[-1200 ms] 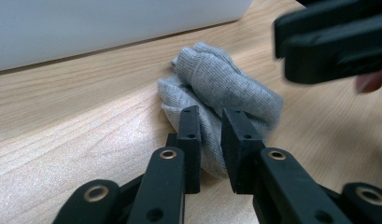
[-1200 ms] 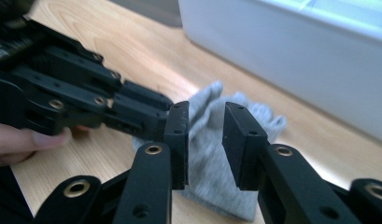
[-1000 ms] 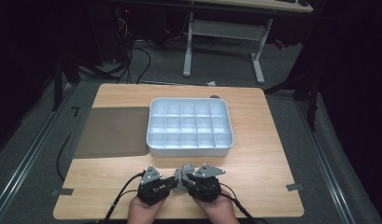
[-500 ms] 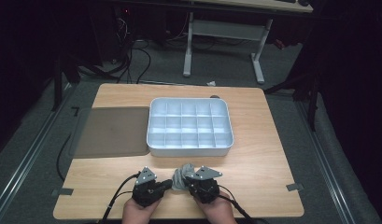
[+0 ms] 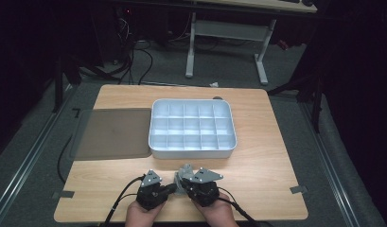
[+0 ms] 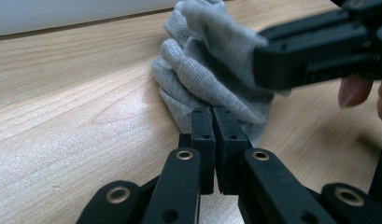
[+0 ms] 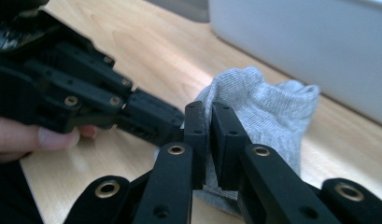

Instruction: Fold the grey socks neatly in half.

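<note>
A crumpled grey sock (image 5: 184, 171) lies on the wooden table (image 5: 257, 156) near its front edge, with both hand-held grippers meeting at it. My left gripper (image 5: 174, 188) comes in from the left. In the left gripper view the left gripper (image 6: 213, 114) is shut, its tips pinching the lower edge of the sock (image 6: 202, 70). My right gripper (image 5: 183, 183) comes in from the right. Its jaws have just been closing, and the right gripper (image 7: 208, 109) now pinches a fold of the sock (image 7: 268, 112), with grey fabric showing between the pads.
A white tray (image 5: 155, 149) divided into several empty compartments stands just beyond the sock at mid-table. A dark grey mat (image 5: 113, 132) lies to its left. Cables trail from both grippers over the front edge. Dark floor and desk legs lie beyond the table.
Both hands have stayed at the sock near the front edge, and the left hand has slipped slightly back toward the person. The sock has not moved off the table.
</note>
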`<action>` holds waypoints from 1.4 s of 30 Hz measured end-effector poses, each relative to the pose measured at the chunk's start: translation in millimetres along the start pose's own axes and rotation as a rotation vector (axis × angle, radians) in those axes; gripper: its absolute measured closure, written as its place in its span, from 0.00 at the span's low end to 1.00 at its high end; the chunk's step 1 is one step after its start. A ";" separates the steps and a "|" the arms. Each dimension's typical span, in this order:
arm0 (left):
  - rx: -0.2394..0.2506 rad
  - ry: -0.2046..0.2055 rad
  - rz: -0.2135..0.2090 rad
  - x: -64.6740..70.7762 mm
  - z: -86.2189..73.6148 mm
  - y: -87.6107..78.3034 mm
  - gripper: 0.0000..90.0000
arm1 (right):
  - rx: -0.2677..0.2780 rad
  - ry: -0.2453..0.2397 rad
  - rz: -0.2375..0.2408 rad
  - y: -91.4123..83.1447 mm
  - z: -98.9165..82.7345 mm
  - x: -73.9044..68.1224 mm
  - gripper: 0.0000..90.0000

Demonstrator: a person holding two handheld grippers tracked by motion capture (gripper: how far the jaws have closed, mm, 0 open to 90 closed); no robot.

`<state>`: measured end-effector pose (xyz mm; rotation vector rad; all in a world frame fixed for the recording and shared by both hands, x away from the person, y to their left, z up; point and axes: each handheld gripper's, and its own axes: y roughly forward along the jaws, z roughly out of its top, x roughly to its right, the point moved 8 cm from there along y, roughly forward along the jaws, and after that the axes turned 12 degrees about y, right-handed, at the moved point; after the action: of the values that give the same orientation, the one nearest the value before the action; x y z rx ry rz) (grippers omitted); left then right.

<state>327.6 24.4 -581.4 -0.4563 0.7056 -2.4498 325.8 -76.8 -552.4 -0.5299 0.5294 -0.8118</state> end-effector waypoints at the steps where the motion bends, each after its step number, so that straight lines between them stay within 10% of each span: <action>1: 0.000 0.001 0.001 0.1 0.1 0.2 0.97 | -0.004 -0.003 0.005 1.0 -1.9 -1.0 0.95; 13: 0.072 -0.029 0.020 -8.1 7.0 -10.4 0.93 | -0.044 -0.008 0.006 12.8 -23.4 -0.3 0.96; 19: 0.155 0.036 0.041 -1.1 27.5 -16.4 0.94 | -0.033 -0.028 -0.002 13.3 -24.7 -1.9 0.96; 42: 0.063 0.076 0.047 -3.6 19.6 13.6 1.00 | -0.015 0.004 0.051 3.1 -18.2 -5.0 0.89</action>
<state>344.9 9.2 -574.0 -0.3211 0.6607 -2.4482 313.2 -75.4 -566.7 -0.5269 0.5508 -0.7608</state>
